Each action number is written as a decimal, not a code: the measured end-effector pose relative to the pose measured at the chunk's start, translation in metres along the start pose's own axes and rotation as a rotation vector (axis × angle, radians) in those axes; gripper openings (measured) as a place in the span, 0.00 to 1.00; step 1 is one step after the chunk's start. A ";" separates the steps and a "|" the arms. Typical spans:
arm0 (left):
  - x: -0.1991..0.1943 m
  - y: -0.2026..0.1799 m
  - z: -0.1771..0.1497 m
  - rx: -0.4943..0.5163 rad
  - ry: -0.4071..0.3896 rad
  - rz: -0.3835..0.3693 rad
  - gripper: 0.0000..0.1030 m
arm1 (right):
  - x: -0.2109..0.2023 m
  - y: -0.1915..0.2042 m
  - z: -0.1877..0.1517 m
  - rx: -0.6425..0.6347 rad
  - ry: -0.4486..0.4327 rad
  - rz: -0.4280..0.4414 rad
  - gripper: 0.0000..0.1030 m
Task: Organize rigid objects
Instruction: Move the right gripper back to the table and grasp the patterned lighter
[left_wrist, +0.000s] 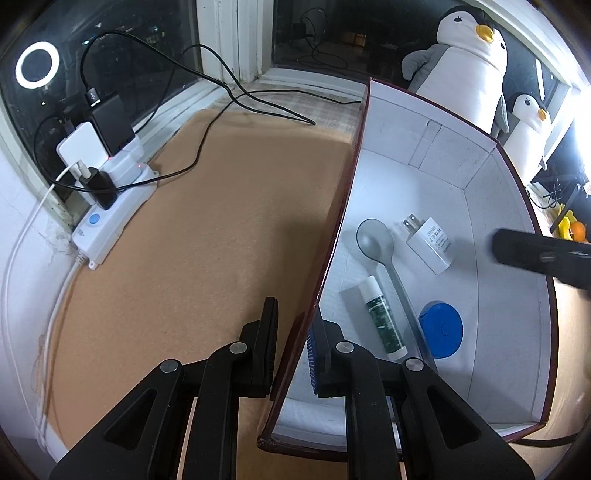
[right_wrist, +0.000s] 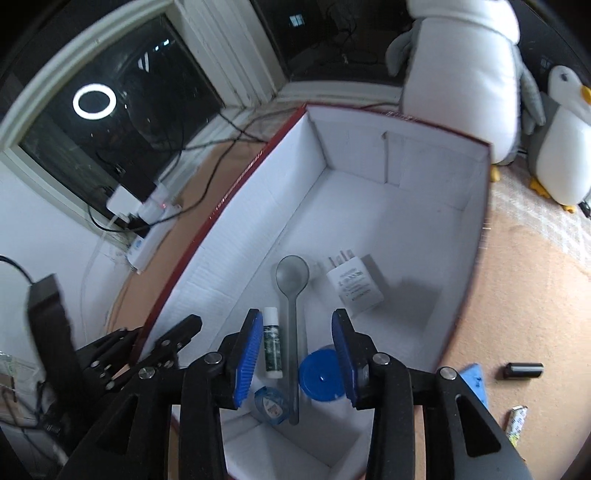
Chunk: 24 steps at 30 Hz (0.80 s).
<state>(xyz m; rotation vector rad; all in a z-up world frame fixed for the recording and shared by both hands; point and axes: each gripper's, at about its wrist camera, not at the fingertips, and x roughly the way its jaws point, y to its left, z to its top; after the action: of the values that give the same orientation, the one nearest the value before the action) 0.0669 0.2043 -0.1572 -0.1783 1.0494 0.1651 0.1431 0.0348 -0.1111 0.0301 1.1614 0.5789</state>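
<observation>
- Left wrist view: the wall of the white cardboard box with the dark red rim (left_wrist: 334, 236) is being pinched by the left gripper (left_wrist: 293, 354); one finger is being kept outside the wall, the other inside, closed onto the cardboard.
- Inside the box, one translucent grey plastic spoon (left_wrist: 384, 258), one white wall charger plug (left_wrist: 430, 243), one white-and-green lip-balm tube (left_wrist: 382, 317) and one round blue plastic lid (left_wrist: 441, 329) are being counted; the spoon and the tube are lying with their long axes roughly parallel, running away from the fingers.
- A blurred black finger of the right gripper (left_wrist: 543, 254) is being seen above the box's right wall.
- Right wrist view: the right gripper (right_wrist: 291, 358) is being held over the near end of the box with its blue-padded fingers (right_wrist: 245, 354) parted and nothing pinched between them; the spoon handle is passing through the gap.
- One small blue-and-white round case (right_wrist: 271, 404) is being seen on the box floor just below the fingers, beside the blue lid.
- Outside the box, on the tan mat (right_wrist: 517, 295) to the right, one black cylinder (right_wrist: 523, 370), one blue triangular piece (right_wrist: 476, 384) and one small flat packet (right_wrist: 517, 417) are lying; they are judged nearer to the right gripper than to the left, so the next pick is probably calling for a swing rightward.
</observation>
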 end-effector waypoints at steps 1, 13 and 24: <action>0.000 0.000 0.000 0.001 0.000 0.001 0.13 | -0.008 -0.004 -0.003 0.005 -0.013 0.000 0.38; -0.001 0.000 0.000 0.002 0.006 0.007 0.13 | -0.085 -0.110 -0.063 0.143 -0.090 -0.165 0.44; -0.009 -0.003 -0.003 0.010 0.004 0.029 0.13 | -0.078 -0.182 -0.118 0.243 -0.002 -0.278 0.43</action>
<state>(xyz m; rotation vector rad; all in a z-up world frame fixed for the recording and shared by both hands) 0.0609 0.2007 -0.1506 -0.1542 1.0573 0.1856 0.0951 -0.1873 -0.1509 0.0761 1.2039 0.1910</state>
